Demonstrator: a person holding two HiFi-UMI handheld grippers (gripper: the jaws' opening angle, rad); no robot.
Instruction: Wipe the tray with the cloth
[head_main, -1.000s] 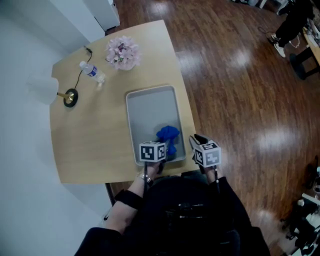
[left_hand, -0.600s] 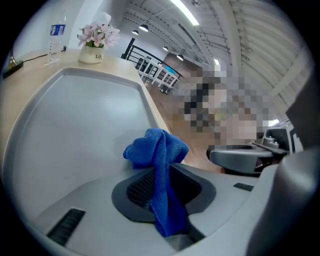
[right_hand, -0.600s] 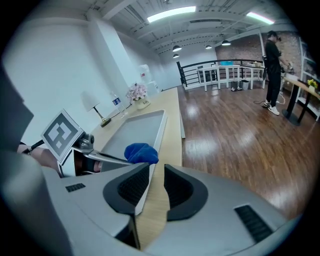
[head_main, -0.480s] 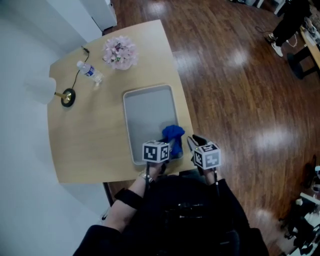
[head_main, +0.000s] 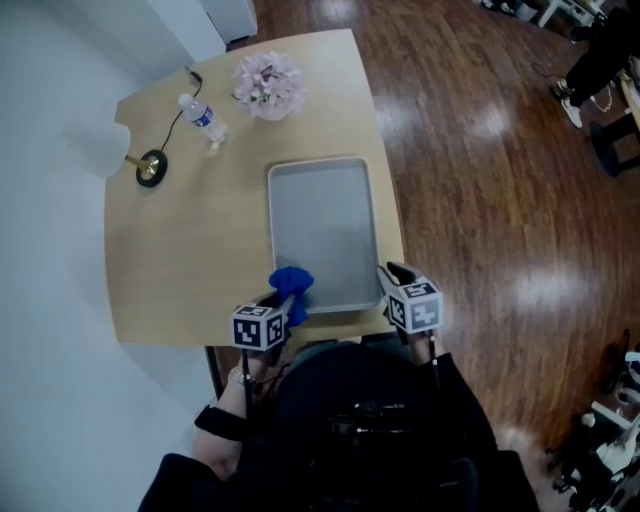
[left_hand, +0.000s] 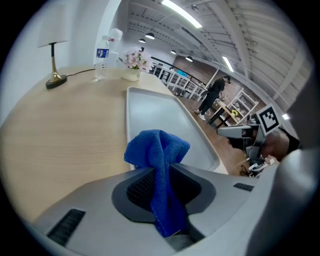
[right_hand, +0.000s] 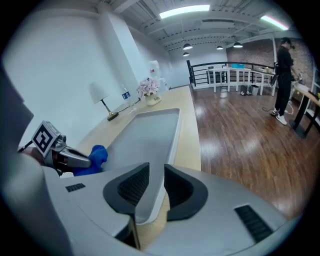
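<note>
A grey metal tray (head_main: 322, 215) lies lengthwise on the wooden table (head_main: 190, 260). My left gripper (head_main: 283, 303) is shut on a bunched blue cloth (head_main: 291, 284) at the tray's near left corner. In the left gripper view the cloth (left_hand: 157, 152) stands up between the pads of the left gripper (left_hand: 164, 173), in front of the tray (left_hand: 150, 107). My right gripper (head_main: 389, 274) is at the near right corner. The tray's rim (right_hand: 172, 142) runs between the narrow jaws of the right gripper (right_hand: 156, 176), which grip it. That view also shows the cloth (right_hand: 98, 154) to the left.
A small lamp (head_main: 108, 150), a water bottle (head_main: 203, 118) and a pot of pink flowers (head_main: 268, 85) stand at the table's far end. A white wall borders the left side. Wooden floor (head_main: 500, 200) lies to the right, with a person (head_main: 600, 55) far off.
My left gripper has carried the blue cloth from the tray's near right part across to its near left corner. The right gripper has stayed at the near right corner.
</note>
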